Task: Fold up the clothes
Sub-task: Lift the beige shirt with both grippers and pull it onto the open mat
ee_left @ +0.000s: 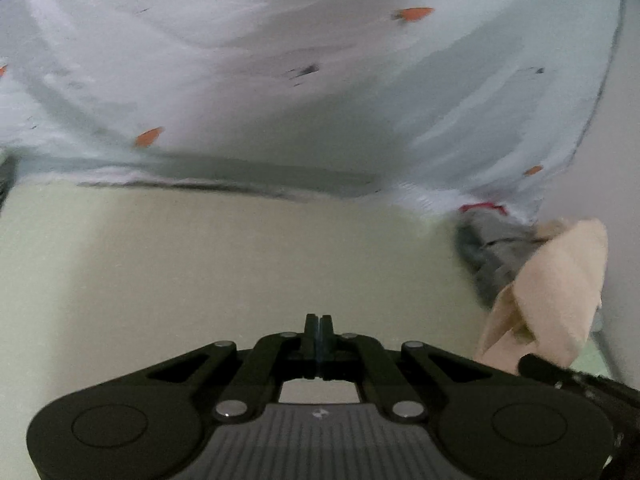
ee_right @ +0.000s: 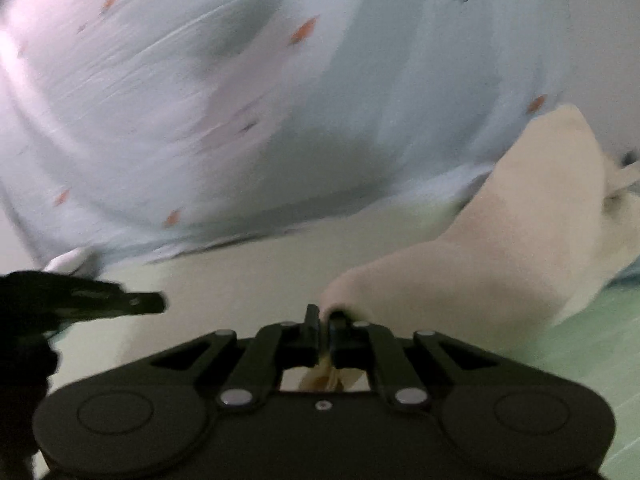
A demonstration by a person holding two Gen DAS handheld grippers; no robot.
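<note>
Right tool [ee_right: 323,314] pinches a corner of a cream garment [ee_right: 500,240], its fingers nearly together with a fold of the cloth caught between them and a scrap showing behind the jaws. From that corner the garment runs away forward and to the right, rising as it goes, so its long axis slants up from the tool toward the far right; it looks lifted off the pale desk [ee_right: 248,264], not lying flat. Left tool [ee_left: 319,326] is closed with nothing between its fingers, and hovers low over bare desk. In its view the cream garment hangs off to the right, beside a grey garment [ee_left: 492,248] bunched at the desk's edge. So the right hand has the cloth, and the left stands to its left, apart from the hanging part. Behind both, a pale blue sheet with orange carrot prints [ee_left: 280,60] fills the background. Both views are smeared, which suggests fast movement. How far the folding has got cannot be judged.
</note>
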